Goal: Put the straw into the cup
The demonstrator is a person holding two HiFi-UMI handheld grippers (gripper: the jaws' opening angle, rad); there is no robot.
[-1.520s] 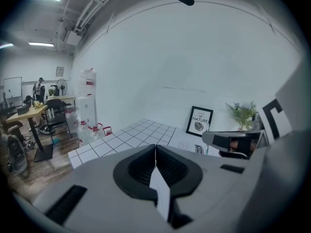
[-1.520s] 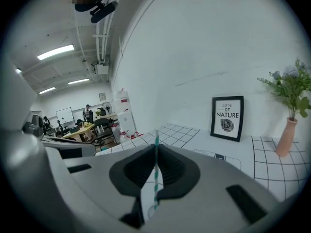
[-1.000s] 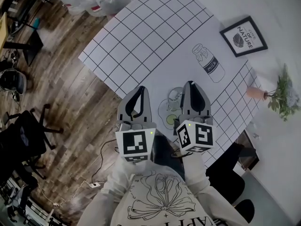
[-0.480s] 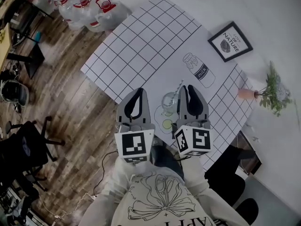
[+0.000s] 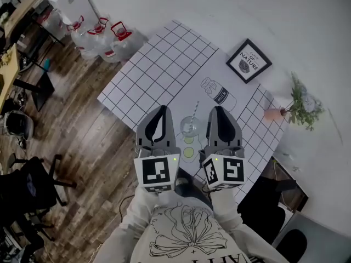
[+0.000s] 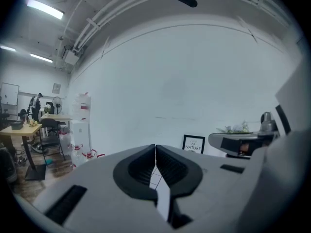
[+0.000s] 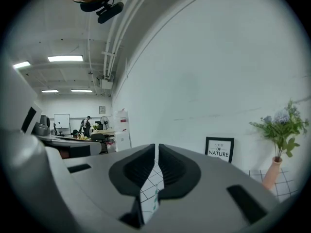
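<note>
Head view: straw (image 5: 195, 112) in cup (image 5: 188, 126).

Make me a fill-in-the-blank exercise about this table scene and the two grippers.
The straw stands inside the ____.
The left gripper and the right gripper both have their jaws ____.
The framed print reads love of ____.
Missing words: cup, shut, nature.
</note>
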